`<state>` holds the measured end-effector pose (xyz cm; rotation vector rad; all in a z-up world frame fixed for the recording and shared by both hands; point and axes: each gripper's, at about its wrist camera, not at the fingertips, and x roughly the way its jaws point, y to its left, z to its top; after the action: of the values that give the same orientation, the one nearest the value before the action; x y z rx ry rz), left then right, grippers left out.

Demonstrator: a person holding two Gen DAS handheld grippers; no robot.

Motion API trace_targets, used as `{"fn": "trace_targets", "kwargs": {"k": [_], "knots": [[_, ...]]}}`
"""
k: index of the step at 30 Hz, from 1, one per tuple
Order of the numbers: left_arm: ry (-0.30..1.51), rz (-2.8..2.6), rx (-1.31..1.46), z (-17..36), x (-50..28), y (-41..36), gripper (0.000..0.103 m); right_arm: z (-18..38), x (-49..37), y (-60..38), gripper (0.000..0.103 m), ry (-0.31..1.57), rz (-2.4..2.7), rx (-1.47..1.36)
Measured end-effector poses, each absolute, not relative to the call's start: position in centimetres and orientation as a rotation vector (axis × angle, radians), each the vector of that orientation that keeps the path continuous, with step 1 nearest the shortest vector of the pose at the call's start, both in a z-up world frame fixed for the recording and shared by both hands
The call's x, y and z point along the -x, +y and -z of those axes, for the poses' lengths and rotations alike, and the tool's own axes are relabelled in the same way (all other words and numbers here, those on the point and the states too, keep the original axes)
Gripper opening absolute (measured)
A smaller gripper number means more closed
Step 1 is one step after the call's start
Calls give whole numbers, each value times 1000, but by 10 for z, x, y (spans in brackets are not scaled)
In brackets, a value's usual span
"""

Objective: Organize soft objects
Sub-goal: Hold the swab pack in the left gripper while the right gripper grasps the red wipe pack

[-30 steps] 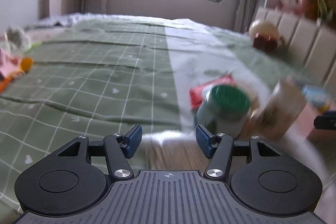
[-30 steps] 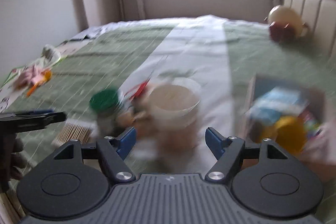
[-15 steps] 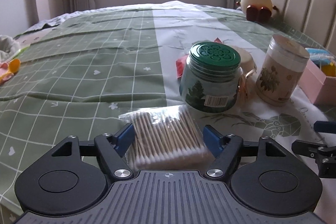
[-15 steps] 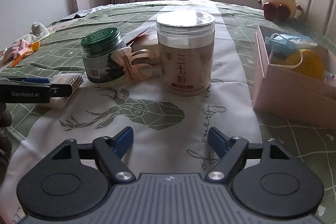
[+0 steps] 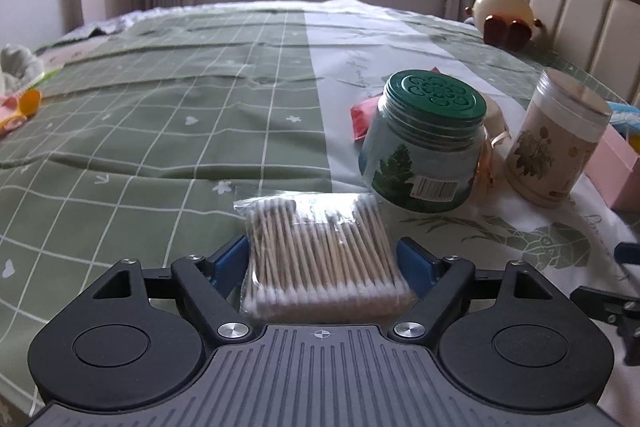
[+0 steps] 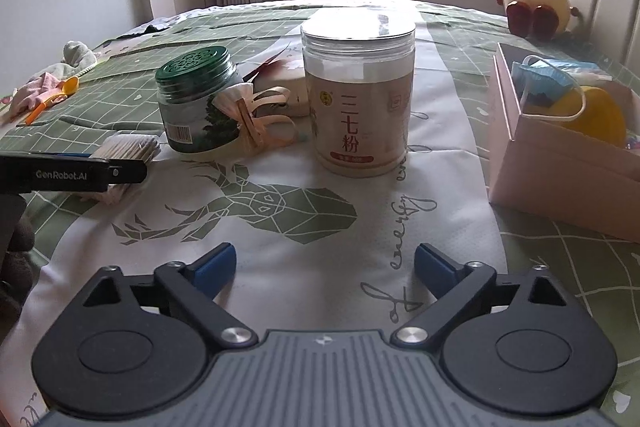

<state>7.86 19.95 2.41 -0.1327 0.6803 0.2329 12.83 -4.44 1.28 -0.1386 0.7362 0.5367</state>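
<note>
Green bed (image 5: 160,115): left tool (image 5: 322,259) just opened wide, swab pack (image 5: 320,251) lying between its jaws. Right tool (image 6: 324,265) just opened wide, empty; jar (image 6: 358,95) at 12 o'clock.

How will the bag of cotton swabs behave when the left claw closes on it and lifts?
The bag of cotton swabs is probably light. Its thin clear film looks slippery and may crumple. The loose sticks could shift or bow between the left claw's pads.
</note>
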Motion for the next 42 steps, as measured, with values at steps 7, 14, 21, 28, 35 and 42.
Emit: {"fn": "trace_targets", "kwargs": {"k": [7,14,21,28,35,42], "knots": [[648,-228,114,-20,-76,197,86,-11,-131,-45,103,741,-548,126],[653,-255,45,-18,-79,185,85,-12,-128,-41,103,735,-528,153],[655,-257,54,-19,-78,188,85,-12,-127,-44,103,735,-515,147],[663,-250,74,-19,-80,191,85,-12,-125,-48,103,735,-528,145],[660,-283,-10,-20,-81,176,80,-13,-119,-63,103,727,-536,84],[642,-274,-11,-20,-76,177,79,-13,-118,-53,103,745,-509,158]]}}
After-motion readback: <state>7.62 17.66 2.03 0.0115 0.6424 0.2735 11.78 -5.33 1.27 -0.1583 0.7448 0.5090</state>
